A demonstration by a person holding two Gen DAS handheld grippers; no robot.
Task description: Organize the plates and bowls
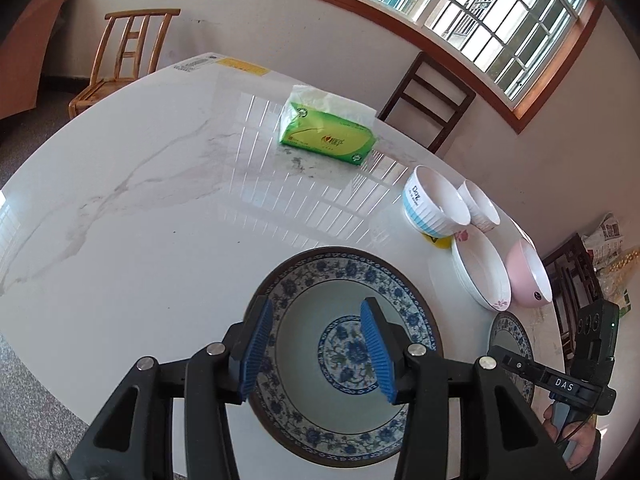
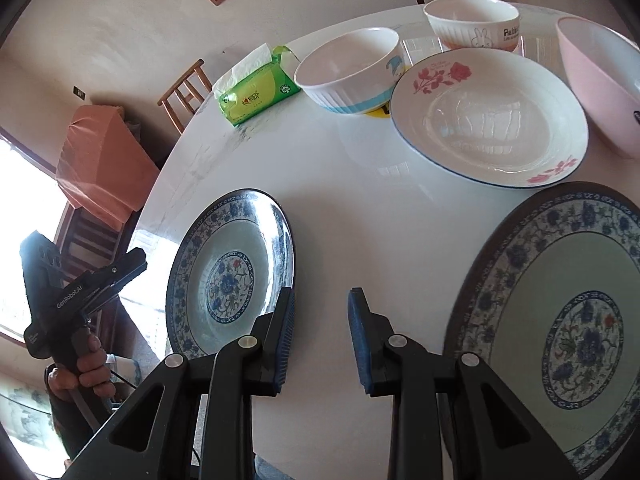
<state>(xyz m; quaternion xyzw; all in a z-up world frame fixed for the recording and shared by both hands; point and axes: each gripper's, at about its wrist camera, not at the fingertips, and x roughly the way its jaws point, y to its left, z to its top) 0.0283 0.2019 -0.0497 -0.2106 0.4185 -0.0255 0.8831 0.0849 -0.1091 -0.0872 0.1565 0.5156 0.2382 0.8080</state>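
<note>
Desk (image 1: 140,208): white, grey veining. Two plates (image 1: 348,356) (image 2: 560,320): blue-and-white floral, dark rims. Third plate (image 2: 488,120): white, red flowers, blue rim. Bowls: pink (image 2: 600,80); white with blue stripes (image 2: 348,72). Tissue pack (image 1: 326,134): green.

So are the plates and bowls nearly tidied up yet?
Not yet, nothing is stacked. Both grippers, left and right, are open and empty. Two blue-patterned plates, the white rose plate, two white bowls and the pink bowl sit apart.
</note>
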